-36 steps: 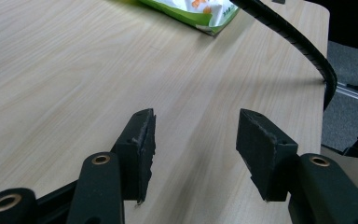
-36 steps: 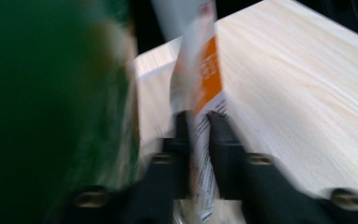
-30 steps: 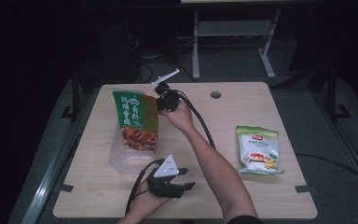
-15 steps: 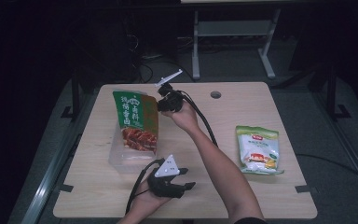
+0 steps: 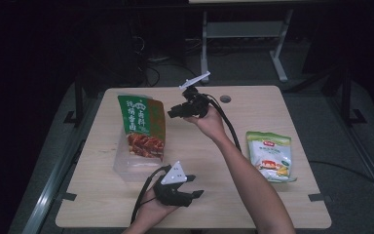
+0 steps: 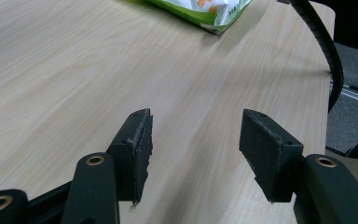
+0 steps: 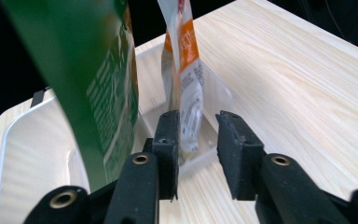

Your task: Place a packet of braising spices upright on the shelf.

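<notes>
R claw (image 5: pixel 171 112) is seen at the far side of the light wood desk (image 5: pixel 253 204), level, pointing toward the tall green snack bag w/ red food print (image 5: pixel 141 127). That bag stands upright in a clear plastic bin (image 5: pixel 121 168); a second, white-and-orange pouch (image 7: pixel 185 79) is seen behind it in the right gripper view, also upright in the bin. R jaws have just been opening: pads now apart, nothing pressed. The pouch edge lines up w/ the gap but appears farther off, apart from the pads.

Key relation: bin contents lie straight ahead of R claw, just beyond the tips; bags' long axis is vertical, jaws' gap runs across it. R hand is judged much nearer to the bin's far end than L.

L claw (image 5: pixel 193 187) is parked low on the near desk edge, jaws apart, empty, bare wood betw. them in the left gripper view.

A white-and-green flat pouch (image 5: pixel 270 156) lies flat on the desk's R side, well apart from both claws; prob. next item to be picked, R arm nearer.
</notes>
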Tool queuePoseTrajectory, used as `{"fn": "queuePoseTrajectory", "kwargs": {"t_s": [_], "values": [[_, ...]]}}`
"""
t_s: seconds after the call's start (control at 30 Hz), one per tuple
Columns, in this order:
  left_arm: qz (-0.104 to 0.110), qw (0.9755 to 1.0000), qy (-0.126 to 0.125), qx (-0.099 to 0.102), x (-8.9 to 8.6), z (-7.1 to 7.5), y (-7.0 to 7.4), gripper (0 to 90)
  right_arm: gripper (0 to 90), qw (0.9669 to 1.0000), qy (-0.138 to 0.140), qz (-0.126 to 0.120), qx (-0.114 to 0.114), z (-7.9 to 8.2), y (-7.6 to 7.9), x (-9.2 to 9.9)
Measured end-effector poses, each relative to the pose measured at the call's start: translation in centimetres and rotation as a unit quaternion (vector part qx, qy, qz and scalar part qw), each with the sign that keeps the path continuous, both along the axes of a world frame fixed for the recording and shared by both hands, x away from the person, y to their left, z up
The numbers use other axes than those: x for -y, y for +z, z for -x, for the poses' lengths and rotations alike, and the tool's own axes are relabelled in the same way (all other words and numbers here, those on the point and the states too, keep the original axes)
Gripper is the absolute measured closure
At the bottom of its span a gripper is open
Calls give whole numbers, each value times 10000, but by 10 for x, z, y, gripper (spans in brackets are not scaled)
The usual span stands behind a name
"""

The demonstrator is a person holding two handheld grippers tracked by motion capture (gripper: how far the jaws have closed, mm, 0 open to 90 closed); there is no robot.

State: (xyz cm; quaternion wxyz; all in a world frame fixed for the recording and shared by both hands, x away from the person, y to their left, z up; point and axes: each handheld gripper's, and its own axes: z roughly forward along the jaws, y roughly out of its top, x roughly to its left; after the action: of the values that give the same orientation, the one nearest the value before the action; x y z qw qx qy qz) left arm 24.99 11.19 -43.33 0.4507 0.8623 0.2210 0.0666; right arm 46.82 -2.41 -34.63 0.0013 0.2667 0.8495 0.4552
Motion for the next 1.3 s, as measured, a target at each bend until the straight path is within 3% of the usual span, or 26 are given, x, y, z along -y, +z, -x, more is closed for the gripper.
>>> {"fn": "queuePoseTrajectory", "kwargs": {"t_s": [0.6, 1.07, 1.3], "values": [[-34, 10000, 76, 50, -3, -2, 2, 407, 565, 9993, -302, 238, 26, 34, 0, 61], [32, 9998, 198, 64, -9, -2, 3, 398, 502, 9984, -412, 384, -103, 49, 0, 87], [41, 9998, 190, 57, -10, -3, 3, 396, 479, 9981, -476, 388, -34, 52, 6, 99]]}}
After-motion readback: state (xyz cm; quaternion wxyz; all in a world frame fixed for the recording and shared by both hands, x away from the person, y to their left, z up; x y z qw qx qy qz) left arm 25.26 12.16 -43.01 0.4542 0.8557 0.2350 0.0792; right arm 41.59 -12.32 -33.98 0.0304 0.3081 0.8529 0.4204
